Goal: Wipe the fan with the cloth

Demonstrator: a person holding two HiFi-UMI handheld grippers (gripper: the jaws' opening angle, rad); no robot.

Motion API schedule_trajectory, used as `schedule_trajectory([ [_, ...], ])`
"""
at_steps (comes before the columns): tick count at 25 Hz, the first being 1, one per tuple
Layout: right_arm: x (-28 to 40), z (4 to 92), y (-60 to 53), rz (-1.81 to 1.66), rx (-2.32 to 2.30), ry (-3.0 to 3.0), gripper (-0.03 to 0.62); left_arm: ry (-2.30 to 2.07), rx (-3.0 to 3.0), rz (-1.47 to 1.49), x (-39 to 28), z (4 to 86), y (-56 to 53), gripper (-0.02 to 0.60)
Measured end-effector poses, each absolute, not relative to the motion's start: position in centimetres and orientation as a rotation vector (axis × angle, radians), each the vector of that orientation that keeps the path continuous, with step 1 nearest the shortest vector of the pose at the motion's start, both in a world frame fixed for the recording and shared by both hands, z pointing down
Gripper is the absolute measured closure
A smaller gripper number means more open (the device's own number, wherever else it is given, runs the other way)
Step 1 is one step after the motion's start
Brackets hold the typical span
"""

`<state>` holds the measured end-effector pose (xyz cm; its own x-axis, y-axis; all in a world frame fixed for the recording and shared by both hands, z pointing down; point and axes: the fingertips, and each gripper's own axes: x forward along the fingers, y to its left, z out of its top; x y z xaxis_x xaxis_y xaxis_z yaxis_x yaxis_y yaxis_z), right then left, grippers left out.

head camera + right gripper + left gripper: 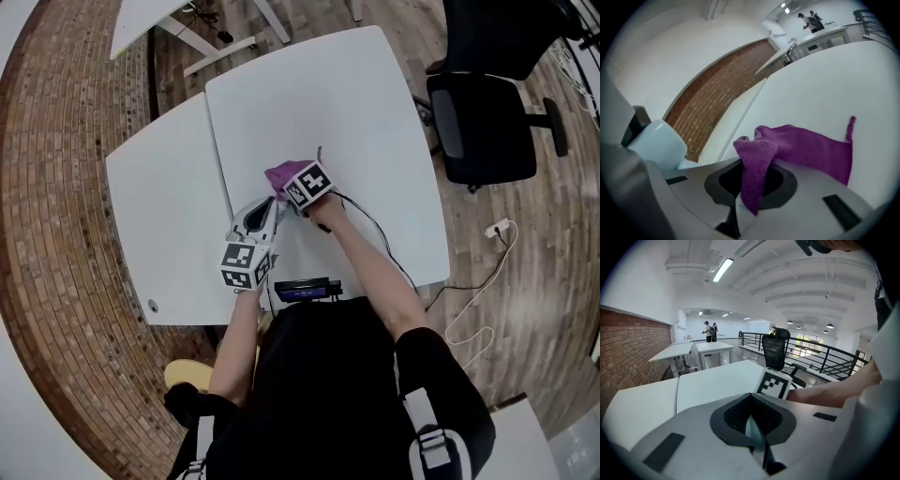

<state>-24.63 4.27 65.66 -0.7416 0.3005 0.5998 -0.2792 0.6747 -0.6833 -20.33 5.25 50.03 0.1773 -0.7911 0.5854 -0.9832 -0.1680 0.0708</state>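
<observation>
**Cloth [284, 173] pinched in the right jaws, close by the fan [658, 140]**

Cloth first: it is purple, and one fold of it hangs down between the jaws of the right gripper [300, 187], which pinch it. The rest lies spread on the white surface [356, 103] just beyond the gripper, with one corner sticking up at the far side.

The fan is harder to make out. It seems to be the pale, rounded body at the left edge of the right gripper view, near the cloth. From above, it is lost among the white and dark shapes just ahead of the left gripper [248, 258]. I cannot tell whether the cloth touches it.

The left gripper's jaws are pressed together with nothing between them. It points across the surface towards the right gripper, whose marker cube shows just past its nose. Both grippers sit near the person's edge of the surface, close to each other, with the person's forearms reaching out to them.

A second white surface [159, 216] butts against the left side of the first. A black office chair [483, 122] stands to the right on the wooden floor, and a white cable [478, 300] trails across the floor near it.
</observation>
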Motion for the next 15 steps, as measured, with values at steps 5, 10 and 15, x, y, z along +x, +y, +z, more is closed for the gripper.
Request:
schedule_trajectory([
  [5, -16.9, 66.5, 8.0, 1.136, -0.033, -2.06, 0.553, -1.677, 2.049, 0.616, -20.6, 49.9, 5.0, 0.577],
  [10, -15.5, 63.0, 6.3, 1.186, -0.004, -2.14, 0.553, -1.669, 1.895, 0.028, -23.3, 48.2, 6.4, 0.577],
  [15, -21.9, 52.6, 1.7, 1.571, -0.123, -2.443, 0.553, -1.467, 1.452, -0.817, -26.6, 48.3, 7.7, 0.577],
])
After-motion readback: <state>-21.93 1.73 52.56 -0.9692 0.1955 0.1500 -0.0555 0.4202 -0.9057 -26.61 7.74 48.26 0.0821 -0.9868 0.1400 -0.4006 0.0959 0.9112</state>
